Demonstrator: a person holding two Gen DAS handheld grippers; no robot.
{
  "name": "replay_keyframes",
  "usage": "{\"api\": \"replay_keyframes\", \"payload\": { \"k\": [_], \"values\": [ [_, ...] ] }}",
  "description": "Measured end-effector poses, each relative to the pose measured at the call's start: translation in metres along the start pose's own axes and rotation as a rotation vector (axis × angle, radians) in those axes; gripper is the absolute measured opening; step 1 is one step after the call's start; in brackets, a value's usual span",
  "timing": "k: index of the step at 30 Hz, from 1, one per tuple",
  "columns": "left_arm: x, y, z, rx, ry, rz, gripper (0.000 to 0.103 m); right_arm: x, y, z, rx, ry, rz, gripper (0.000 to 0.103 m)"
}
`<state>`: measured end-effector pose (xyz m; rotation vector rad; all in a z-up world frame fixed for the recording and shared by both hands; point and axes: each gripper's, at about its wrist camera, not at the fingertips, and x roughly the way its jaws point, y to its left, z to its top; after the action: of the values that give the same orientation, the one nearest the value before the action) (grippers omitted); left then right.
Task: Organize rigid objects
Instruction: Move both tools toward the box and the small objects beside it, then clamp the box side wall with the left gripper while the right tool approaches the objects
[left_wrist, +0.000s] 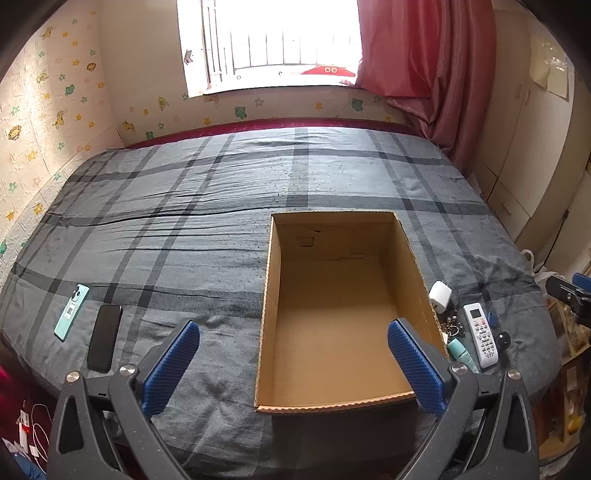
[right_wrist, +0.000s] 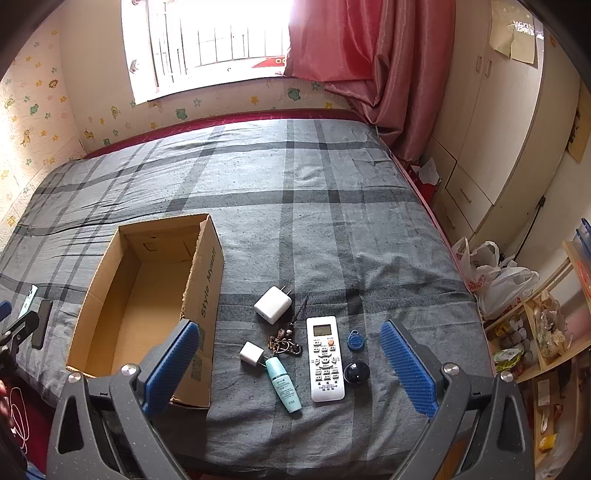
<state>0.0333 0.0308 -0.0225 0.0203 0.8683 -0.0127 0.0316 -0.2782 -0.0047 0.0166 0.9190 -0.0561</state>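
Note:
An empty cardboard box (left_wrist: 271, 295) (right_wrist: 207, 288) lies open on the grey plaid bed (left_wrist: 184, 221) (right_wrist: 332, 221). My left gripper (left_wrist: 293, 330) hovers open over the box's near end. Left of the box lie a teal phone (left_wrist: 71, 312) and a black phone (left_wrist: 105, 338). My right gripper (right_wrist: 290, 330) hangs open above a cluster right of the box: a white remote (right_wrist: 325, 358), a large white charger (right_wrist: 273, 304), a small white charger (right_wrist: 251, 353), a teal bottle (right_wrist: 284, 384), a bunch of keys (right_wrist: 286, 341), a blue fob (right_wrist: 355, 340) and a black ball (right_wrist: 356, 373).
A red curtain (right_wrist: 362, 55) hangs at the far right by the window. White wardrobes (right_wrist: 498, 129) stand right of the bed. Plastic bags (right_wrist: 495, 277) and cluttered wooden shelves (right_wrist: 535, 332) sit near the bed's right corner. Cables lie on the floor at the left (left_wrist: 37, 424).

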Motion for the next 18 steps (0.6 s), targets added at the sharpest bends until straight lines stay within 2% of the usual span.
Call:
{"api": "replay_keyframes", "payload": {
  "k": [5,8,11,18],
  "values": [
    [0.020,0.007,0.000,0.001,0.014,0.022,0.103,0.006,-0.002,0.001,0.004,0.006,-0.005,0.101],
    [0.038,0.012,-0.001,-0.015,0.053,0.012,0.103,0.012,-0.004,0.001,0.009,0.014,-0.012,0.101],
    [0.054,0.018,-0.003,-0.034,0.092,-0.034,0.103,0.018,-0.006,-0.001,0.013,0.028,-0.017,0.101],
    [0.102,0.021,0.001,0.004,0.110,-0.026,0.103,0.031,-0.008,-0.005,0.013,0.049,-0.019,0.101]
  ]
}}
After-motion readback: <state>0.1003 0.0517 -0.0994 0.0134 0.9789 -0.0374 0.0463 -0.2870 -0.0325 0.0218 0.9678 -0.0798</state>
